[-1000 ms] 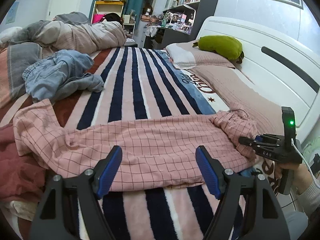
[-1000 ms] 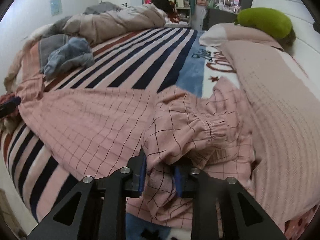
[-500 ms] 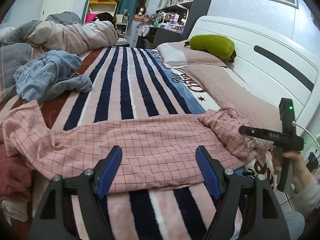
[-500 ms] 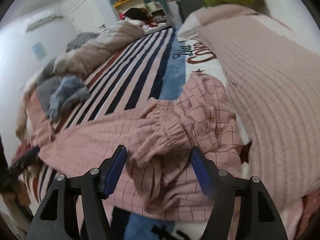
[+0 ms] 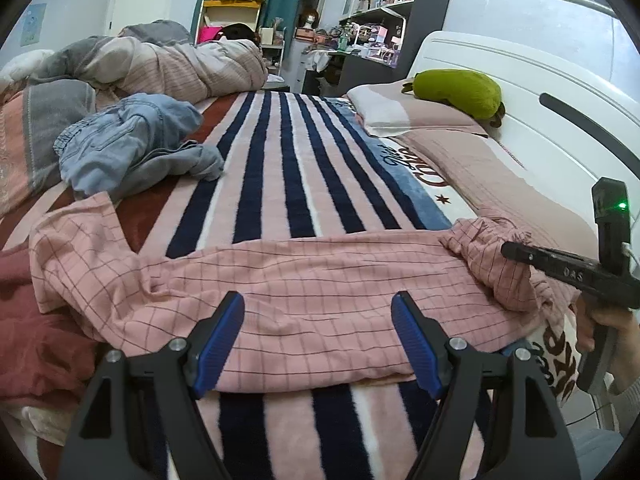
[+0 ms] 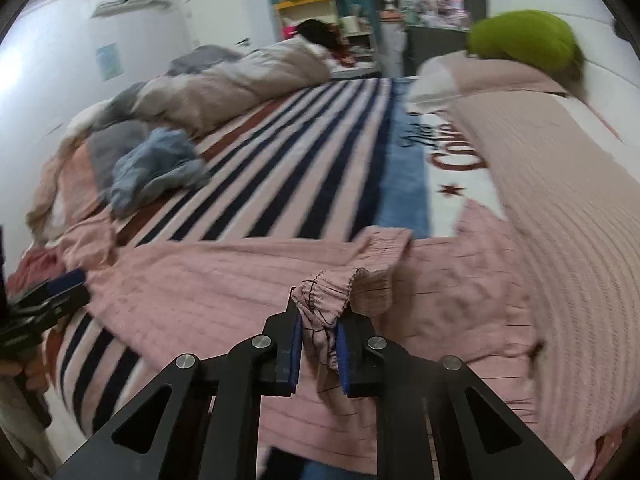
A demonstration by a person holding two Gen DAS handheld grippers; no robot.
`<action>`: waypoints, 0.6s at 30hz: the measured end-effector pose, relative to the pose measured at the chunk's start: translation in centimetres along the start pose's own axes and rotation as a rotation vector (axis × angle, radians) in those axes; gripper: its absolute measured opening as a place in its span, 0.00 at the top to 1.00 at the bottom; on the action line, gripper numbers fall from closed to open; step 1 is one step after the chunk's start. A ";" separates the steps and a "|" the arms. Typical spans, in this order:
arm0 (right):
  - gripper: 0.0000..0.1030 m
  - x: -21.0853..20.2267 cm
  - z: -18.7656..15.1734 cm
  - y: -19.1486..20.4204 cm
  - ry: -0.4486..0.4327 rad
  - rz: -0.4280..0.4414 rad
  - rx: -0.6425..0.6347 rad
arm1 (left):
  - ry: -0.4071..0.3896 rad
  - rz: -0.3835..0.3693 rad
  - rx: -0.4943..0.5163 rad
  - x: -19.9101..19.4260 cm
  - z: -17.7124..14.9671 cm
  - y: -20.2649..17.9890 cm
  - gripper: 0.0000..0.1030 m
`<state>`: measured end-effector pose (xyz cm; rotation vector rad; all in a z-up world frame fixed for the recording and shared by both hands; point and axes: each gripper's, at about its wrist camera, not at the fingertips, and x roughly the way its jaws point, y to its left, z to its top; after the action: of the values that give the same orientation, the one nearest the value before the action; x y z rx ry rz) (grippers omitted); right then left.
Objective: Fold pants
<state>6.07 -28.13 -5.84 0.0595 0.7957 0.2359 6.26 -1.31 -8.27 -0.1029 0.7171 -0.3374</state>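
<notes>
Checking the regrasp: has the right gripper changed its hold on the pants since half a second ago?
Yes. The right gripper, open then, has shut on the pink pants waistband, lifted above the striped blanket.

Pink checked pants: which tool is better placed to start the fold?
Right. The right tool is shut on the pink checked pants at the elastic waistband; the left tool hangs open above a leg, gripping nothing.

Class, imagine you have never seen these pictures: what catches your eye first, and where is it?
The pink checked pants sprawl across the near end of the striped blanket. The right tongs pinch their elastic waistband, while the left tongs hang open above the fabric. A lime-green plush toy sits on the pillow by the headboard.
</notes>
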 end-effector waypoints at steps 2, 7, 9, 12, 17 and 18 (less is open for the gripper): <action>0.91 0.8 -0.2 1.3 0.028 0.022 -0.027 | -0.001 0.008 -0.004 0.1 0.0 0.5 0.30; 0.91 3.1 -1.7 3.1 0.124 0.055 -0.071 | -0.001 0.023 -0.011 0.3 0.2 1.2 0.30; 0.90 3.8 -2.3 3.2 0.158 0.062 -0.068 | 0.003 0.029 -0.011 0.5 0.2 1.3 0.30; 0.88 4.4 -3.1 3.0 0.204 0.078 -0.054 | 0.007 0.034 -0.011 0.5 0.2 1.5 0.30; 0.76 2.7 -3.1 2.9 0.180 0.106 -0.036 | 0.018 0.028 -0.005 0.9 0.1 1.0 0.30; 0.75 2.0 -3.0 2.7 0.164 0.111 -0.028 | 0.022 0.021 -0.002 1.0 0.2 0.8 0.30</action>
<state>4.75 -25.11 -8.97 0.0585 0.9537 0.3604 7.32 -0.93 -8.93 -0.0938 0.7396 -0.3182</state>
